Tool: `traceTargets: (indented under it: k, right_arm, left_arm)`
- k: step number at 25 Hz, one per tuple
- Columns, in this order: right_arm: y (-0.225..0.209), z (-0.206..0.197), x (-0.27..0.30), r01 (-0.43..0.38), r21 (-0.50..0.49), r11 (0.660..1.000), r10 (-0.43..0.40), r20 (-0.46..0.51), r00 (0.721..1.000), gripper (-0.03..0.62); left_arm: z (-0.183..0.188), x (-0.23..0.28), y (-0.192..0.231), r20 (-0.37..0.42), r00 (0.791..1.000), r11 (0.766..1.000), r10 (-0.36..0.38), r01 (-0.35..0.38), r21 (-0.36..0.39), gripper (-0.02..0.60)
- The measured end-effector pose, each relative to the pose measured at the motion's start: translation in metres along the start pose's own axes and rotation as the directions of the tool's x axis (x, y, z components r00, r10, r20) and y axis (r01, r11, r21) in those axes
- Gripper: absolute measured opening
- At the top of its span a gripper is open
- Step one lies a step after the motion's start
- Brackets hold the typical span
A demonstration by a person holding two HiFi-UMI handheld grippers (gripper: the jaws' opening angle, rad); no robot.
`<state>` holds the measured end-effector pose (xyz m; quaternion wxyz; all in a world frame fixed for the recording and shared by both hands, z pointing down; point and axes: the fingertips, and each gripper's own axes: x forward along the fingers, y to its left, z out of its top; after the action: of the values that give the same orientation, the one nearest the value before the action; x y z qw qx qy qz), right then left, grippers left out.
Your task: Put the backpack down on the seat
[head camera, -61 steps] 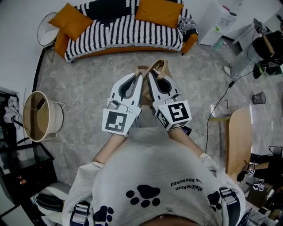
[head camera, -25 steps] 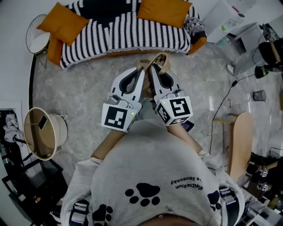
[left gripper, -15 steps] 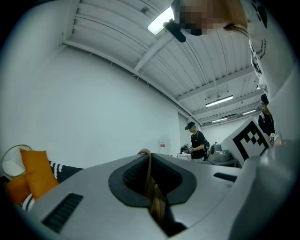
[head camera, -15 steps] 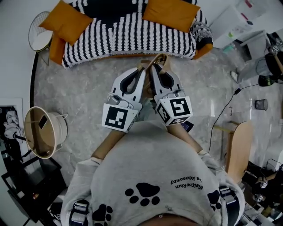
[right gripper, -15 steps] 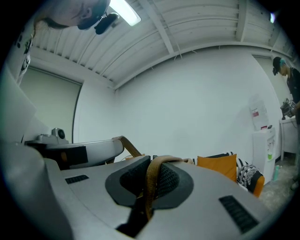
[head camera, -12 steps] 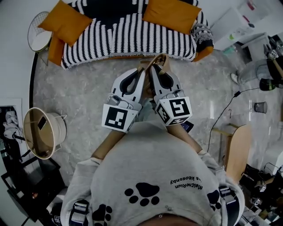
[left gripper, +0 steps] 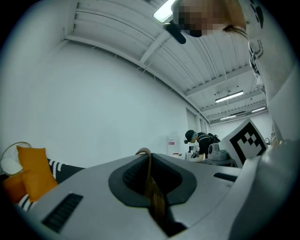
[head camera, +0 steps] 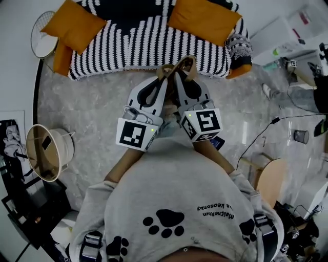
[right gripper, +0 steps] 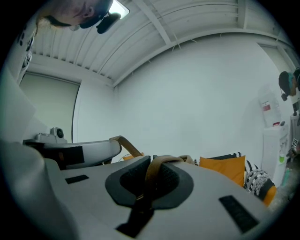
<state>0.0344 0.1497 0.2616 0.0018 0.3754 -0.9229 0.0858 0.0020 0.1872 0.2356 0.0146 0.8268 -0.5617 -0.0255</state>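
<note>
Right now both grippers work as a pair in front of the person's chest, pointing level at the striped sofa (head camera: 154, 43). L gripper (head camera: 164, 71) has its fingers pinched nearly together on one tan strap (left gripper: 152, 192). R gripper (right gripper: 150, 161) is clamped the same way on the other strap (right gripper: 157, 171). The backpack's body isn't visible. It prob. hangs under the grippers, hidden by them & the torso, so it isn't on the seat yet.

Judging the step: carry the bag over the seat, then lower it.
- Keep both grips tight & level w/ each other so the load doesn't swing or tip.
- Clear the sofa's front edge before sinking.
- Aim for the bare striped middle, between the orange cushion at the left end (head camera: 66, 25) & the one toward the right end (head camera: 205, 15).
- Let go only once the bag's weight rests on the seat.

Vs. earlier head views: the sofa now sits closer, its front edge right at the strap loops. Before, a strip of grey floor (head camera: 92, 97) lay between. Grip & gripper pairing look unchanged.
</note>
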Motion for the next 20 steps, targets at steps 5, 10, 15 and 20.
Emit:
traceTargets:
  k: [5,10,15,20]
  right_arm:
    - [-0.032,0.006,0.023,-0.025,0.008,1.0,0.025,0.007,1.0,0.043]
    - [-0.055,0.01,0.037,-0.05,0.009,0.999,0.05,0.005,0.999,0.043]
    - [-0.068,0.013,0.048,-0.071,0.005,0.997,0.071,0.001,0.997,0.043]
    - [-0.073,0.017,0.058,-0.094,0.007,0.996,0.094,0.002,0.996,0.043]
  left_arm:
    - [0.0,0.039,0.006,0.001,1.0,1.0,0.024,-0.024,0.01,0.025]
    - [0.004,0.067,0.01,0.027,0.998,0.999,0.049,-0.049,0.0,0.026]
    - [-0.001,0.081,0.014,0.005,0.998,0.998,0.063,-0.063,0.01,0.026]
    - [0.002,0.09,0.02,0.008,0.997,0.997,0.083,-0.083,0.009,0.026]
